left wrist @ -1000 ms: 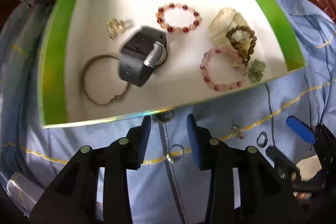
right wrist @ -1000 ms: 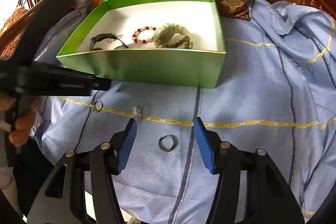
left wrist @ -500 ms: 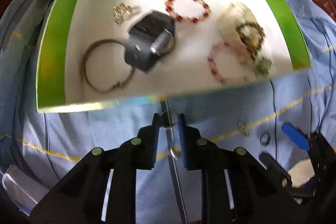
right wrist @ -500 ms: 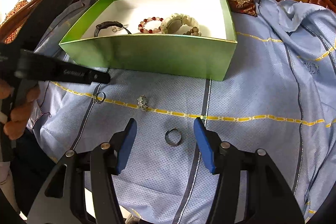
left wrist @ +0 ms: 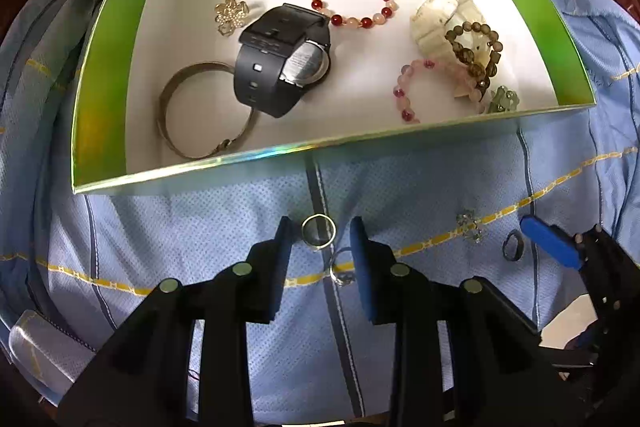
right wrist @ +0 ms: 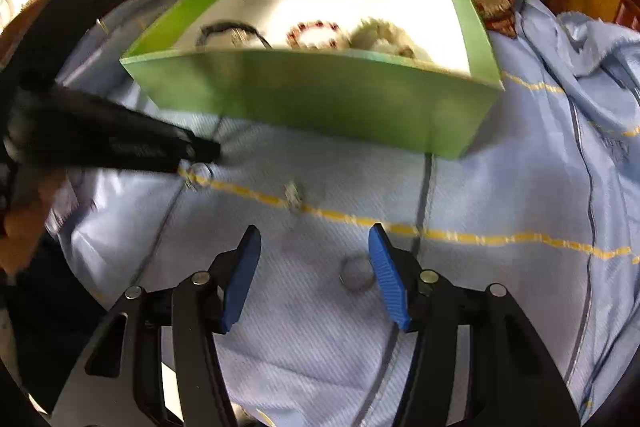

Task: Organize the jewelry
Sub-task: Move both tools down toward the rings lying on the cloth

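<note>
Left black plastic gripper (left wrist: 319,233): blue ribbed pads, round silver screws along angular finger arms. Right black plastic gripper (right wrist: 314,273): same build, blue pads, silver screws.

A ring (left wrist: 318,231) lies on the cloth (left wrist: 420,195) between the left gripper's (left wrist: 320,239) fingers (left wrist: 285,247), a second ring (left wrist: 340,269) just behind it. Ahead of the fingertips stands the box (left wrist: 100,99), holding a watch (left wrist: 280,59) and bracelets (left wrist: 354,3). Right of the fingers lie a charm (left wrist: 470,225) and another ring (left wrist: 513,245), between the right gripper's (right wrist: 314,261) fingers.
</note>
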A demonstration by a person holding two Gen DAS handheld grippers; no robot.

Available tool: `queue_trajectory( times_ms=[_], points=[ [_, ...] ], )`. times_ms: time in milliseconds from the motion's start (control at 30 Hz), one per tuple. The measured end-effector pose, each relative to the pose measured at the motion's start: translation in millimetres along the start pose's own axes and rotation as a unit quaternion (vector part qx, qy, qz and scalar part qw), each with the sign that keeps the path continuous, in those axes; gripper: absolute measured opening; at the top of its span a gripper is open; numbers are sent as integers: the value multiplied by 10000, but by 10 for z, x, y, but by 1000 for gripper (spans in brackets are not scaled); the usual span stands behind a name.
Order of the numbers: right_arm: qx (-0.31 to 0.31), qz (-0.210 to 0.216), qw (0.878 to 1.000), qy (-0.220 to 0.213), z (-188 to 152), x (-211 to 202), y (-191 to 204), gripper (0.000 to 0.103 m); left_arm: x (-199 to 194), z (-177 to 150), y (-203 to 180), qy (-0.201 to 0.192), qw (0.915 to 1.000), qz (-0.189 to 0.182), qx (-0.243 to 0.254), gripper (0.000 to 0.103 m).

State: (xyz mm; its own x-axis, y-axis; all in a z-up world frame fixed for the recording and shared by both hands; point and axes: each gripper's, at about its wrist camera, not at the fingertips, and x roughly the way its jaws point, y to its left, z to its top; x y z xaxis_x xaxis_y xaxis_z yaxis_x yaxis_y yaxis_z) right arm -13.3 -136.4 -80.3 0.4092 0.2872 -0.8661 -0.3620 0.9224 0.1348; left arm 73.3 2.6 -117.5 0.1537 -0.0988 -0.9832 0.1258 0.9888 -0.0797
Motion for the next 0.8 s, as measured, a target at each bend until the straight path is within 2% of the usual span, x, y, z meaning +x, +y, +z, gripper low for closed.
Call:
queue_trajectory(
  times_ms=[100, 200, 267, 400, 533, 600, 700, 733, 800],
  points=[
    [70, -141, 9999, -48, 97, 5, 6, 49, 16, 20, 24, 4, 10000, -22, -28, 30],
    [220, -521, 9984, -15, 134, 4, -85, 49, 7, 4, 7, 3, 10000, -42, -48, 30],
    [389, -620, 9973, 25, 120, 0, -189, 49, 19, -13, 20, 2, 10000, -32, -38, 30],
    [617, -587, 9963, -81, 60, -78, -340, 49, -9, 5, 61, 3, 10000, -24, -40, 31],
    [134, -149, 9997, -172, 98, -92, -111, 49, -10, 11, 23, 1, 10000, -8, -5, 34],
    [-57, -109, 9999, -122, 117, -35, 14, 49, -8, 7, 19, -5, 10000, 4, 1, 34],
    [-54, -270, 9996, -10, 113, 58, 42, 49, 14, 10, 13, -8, 10000, -4, -7, 34],
    [72, -459, 9989, 33, 109, 93, -18, 49, 10, 10, 16, -9, 10000, -6, -7, 34],
    [318, -499, 9982, 60, 98, 97, -138, 49, 10, 8, 24, -9, 10000, -9, -10, 34]
  ],
)
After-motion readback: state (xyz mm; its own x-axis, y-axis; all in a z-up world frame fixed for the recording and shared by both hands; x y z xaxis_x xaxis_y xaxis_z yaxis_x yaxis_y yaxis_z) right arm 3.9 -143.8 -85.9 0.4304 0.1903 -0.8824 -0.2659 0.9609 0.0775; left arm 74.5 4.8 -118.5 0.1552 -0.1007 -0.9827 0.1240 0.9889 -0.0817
